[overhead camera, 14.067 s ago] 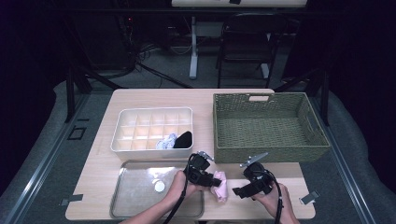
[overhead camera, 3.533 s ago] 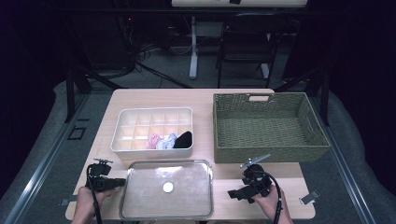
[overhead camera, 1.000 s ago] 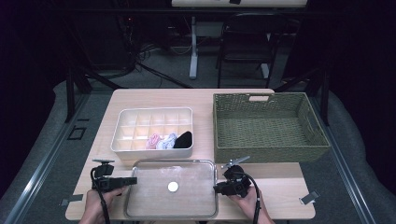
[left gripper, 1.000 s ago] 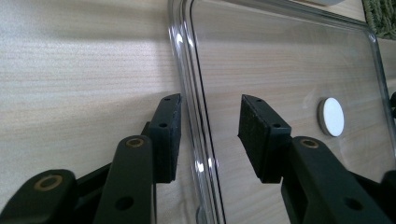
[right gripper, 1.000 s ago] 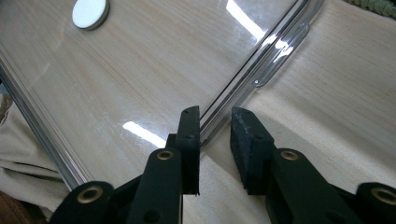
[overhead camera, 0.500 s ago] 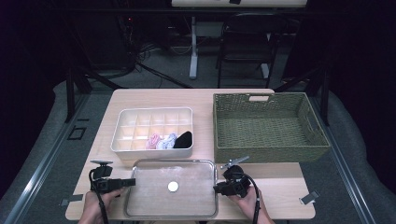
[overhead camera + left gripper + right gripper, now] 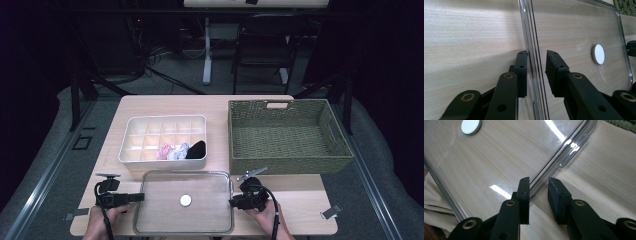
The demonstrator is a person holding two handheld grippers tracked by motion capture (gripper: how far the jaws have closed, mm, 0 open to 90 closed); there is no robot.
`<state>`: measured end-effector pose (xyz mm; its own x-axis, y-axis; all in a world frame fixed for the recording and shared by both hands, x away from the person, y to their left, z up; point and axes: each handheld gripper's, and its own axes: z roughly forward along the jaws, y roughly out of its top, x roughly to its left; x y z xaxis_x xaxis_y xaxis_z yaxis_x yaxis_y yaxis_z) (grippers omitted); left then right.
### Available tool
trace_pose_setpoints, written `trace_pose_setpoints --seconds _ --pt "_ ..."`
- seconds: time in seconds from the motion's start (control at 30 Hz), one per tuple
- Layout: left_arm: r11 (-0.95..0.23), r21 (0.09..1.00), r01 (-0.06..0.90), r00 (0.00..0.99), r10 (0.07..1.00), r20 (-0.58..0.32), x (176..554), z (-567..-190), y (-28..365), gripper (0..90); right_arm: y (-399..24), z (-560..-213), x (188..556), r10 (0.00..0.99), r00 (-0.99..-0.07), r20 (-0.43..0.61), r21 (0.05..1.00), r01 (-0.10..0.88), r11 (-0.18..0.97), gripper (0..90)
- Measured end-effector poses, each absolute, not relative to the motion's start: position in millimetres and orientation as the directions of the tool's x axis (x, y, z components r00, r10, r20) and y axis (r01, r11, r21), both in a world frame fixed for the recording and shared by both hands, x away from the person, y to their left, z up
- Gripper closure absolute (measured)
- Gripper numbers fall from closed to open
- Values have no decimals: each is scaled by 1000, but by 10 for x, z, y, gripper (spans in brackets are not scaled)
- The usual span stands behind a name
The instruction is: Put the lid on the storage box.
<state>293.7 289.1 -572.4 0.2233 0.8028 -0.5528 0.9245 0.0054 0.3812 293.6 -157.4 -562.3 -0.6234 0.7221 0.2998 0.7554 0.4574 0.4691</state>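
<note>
A person is bracketing a clear plastic lid (image 7: 183, 202) lying flat at the table's (image 7: 300, 205) near edge. The left gripper (image 7: 536, 72) has just been closing around its rim, the right gripper (image 7: 538, 198) straddling the opposite edge — neither pinching yet. Lifting onto the white organizer (image 7: 164, 140) is remaining.

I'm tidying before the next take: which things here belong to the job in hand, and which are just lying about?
In the job:
clear lid
left tongs, jaws just closing around its rim
right tongs, at its other edge

Lying about:
divided white box with rolled socks
woven basket
</note>
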Motion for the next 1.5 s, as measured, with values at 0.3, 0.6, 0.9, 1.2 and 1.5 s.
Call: trace_pose_setpoints --seconds 0.3,0.6,0.9,1.2,1.5 --pt "-24 417 908 264 807 -528 2869 -5668 2847 730 -1594 -5620 2947 702 -631 332 467 756 459 612" --pt "-29 458 888 287 814 -505 2795 -5604 2842 730 -1592 -5624 2974 704 -616 353 468 768 437 545" --pt "-21 476 879 289 818 -497 2791 -5571 2853 729 -1578 -5624 2972 673 -634 381 491 756 433 558" --pt "-14 494 869 289 826 -485 2788 -5497 2870 726 -1609 -5499 2949 677 -622 394 538 753 378 667" --pt "29 533 846 286 819 -498 2777 -5384 2928 755 -1604 -5335 2976 682 -624 382 581 736 348 712"
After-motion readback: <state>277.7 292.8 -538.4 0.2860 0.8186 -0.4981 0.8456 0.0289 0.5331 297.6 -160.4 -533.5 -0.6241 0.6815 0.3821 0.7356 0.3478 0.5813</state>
